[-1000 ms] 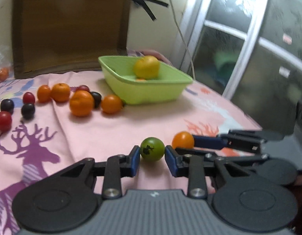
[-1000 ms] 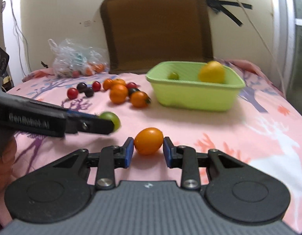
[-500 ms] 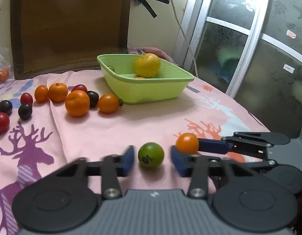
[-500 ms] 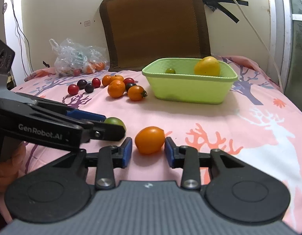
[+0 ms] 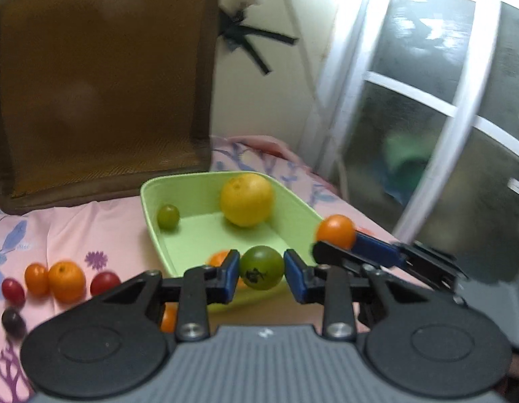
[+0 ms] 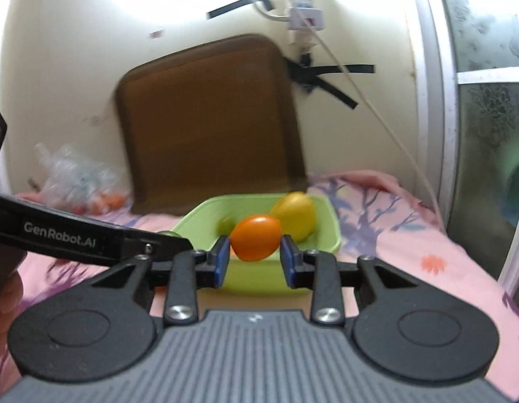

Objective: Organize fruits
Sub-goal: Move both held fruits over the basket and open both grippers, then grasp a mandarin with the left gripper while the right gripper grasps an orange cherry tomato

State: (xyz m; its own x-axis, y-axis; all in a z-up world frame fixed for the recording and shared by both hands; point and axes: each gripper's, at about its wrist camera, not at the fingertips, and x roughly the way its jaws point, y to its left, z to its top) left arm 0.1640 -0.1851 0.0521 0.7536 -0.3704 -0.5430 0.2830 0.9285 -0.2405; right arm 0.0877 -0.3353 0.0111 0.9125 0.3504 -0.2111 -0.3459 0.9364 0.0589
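My left gripper [image 5: 261,271] is shut on a green tomato [image 5: 262,267] and holds it in the air at the near edge of the light green tub [image 5: 148,216]. My right gripper [image 6: 255,257] is shut on an orange tomato [image 6: 255,237] and holds it up in front of the tub [image 6: 333,235]; it also shows in the left wrist view [image 5: 335,231] by the tub's right rim. In the tub lie a big yellow fruit [image 5: 246,198], a small green fruit [image 5: 168,216] and an orange one partly hidden behind my left fingers.
Loose orange, red and dark fruits [image 5: 66,280] lie on the pink cloth [image 5: 91,231] left of the tub. A brown cushion [image 5: 101,100] leans on the wall behind. A clear bag of fruit [image 6: 78,184] sits at the far left. Glass doors [image 5: 444,117] stand at right.
Both grippers have closed on their tomatoes, lifted them off the cloth and moved forward up to the green tub.
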